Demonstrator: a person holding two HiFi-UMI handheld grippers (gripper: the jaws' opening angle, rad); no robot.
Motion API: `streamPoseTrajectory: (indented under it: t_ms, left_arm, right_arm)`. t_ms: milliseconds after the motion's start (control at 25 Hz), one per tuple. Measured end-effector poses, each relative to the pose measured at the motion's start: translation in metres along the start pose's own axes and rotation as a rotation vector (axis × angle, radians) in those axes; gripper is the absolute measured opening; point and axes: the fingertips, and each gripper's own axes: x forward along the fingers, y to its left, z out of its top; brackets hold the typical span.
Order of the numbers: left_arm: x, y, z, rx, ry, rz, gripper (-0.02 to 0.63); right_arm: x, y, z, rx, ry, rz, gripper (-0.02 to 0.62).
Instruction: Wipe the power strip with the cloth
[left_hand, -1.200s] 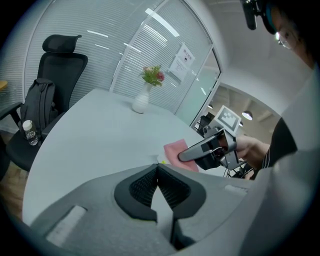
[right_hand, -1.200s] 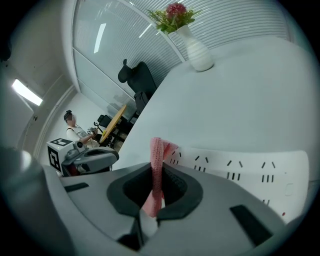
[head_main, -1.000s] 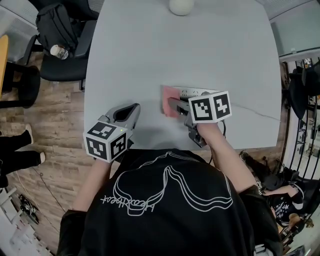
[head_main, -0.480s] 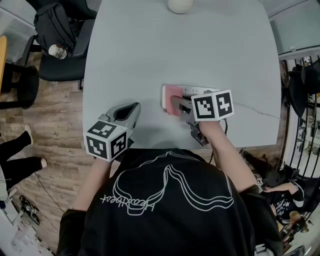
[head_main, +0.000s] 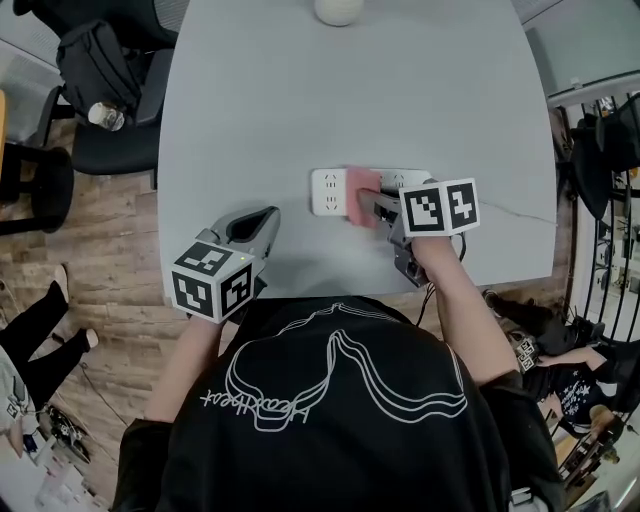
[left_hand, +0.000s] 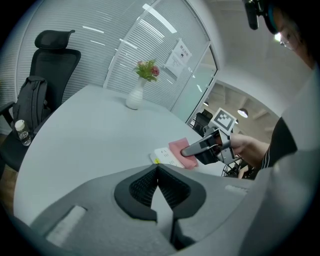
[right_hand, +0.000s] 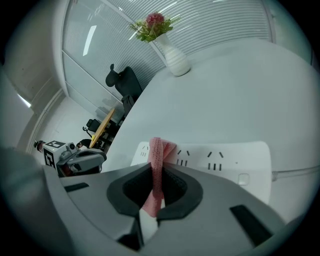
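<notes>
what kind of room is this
Most likely an office meeting room: a large pale table with a black office chair beside it, glass walls with slatted blinds, and a white vase of flowers on the table.

White vase (head_main: 338, 10), grey table (head_main: 300, 100), black chair (head_main: 118, 150)

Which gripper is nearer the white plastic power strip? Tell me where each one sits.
Right. The right gripper is over the white plastic power strip, holding the pink cloth on it. The left gripper sits apart, off the strip's left end and nearer the person.
</notes>
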Motion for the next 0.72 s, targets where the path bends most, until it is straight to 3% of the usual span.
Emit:
streamPoseTrajectory:
  t_ms: [720]
  left_arm:
    - [0.025,-0.027,0.002,0.045,0.047,-0.055,0.012]
  right_arm:
    - [-0.064,-0.078,-0.01,0.147,-0.12,-0.111,0.031]
